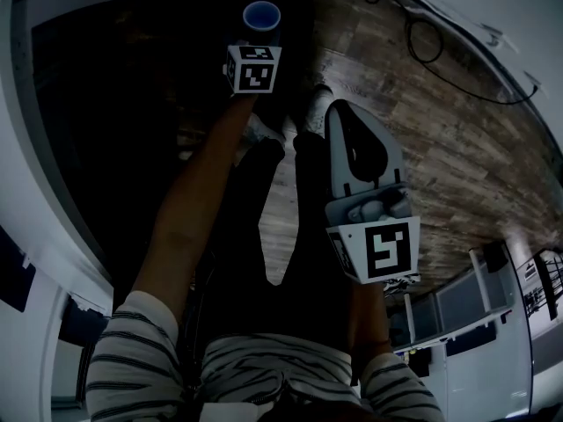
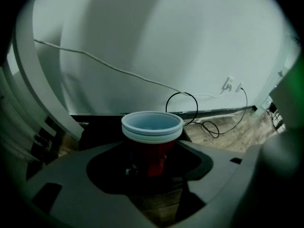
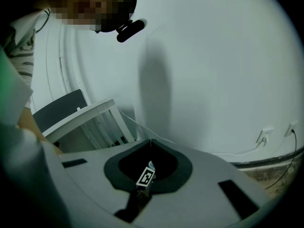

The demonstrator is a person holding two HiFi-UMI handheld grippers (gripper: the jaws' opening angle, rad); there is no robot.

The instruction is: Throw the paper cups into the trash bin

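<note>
A stack of red paper cups (image 2: 152, 127) with pale blue rims stands upright between the jaws of my left gripper (image 2: 152, 161), which is shut on its red body. In the head view the cups (image 1: 261, 14) show from above, just past the left gripper (image 1: 260, 35) and its marker cube, held out over a very dark area. My right gripper (image 1: 339, 112) hangs lower by the person's legs, shut with nothing in it. In the right gripper view its jaws (image 3: 151, 142) meet at the tips. I cannot make out a trash bin for certain in the dark.
Black cables (image 1: 427, 38) lie on the wood floor (image 1: 457, 156) along a white wall with sockets (image 2: 230, 83). A white slatted rack (image 3: 92, 122) stands to the right gripper's left. The person's legs and a shoe (image 1: 318, 95) are below.
</note>
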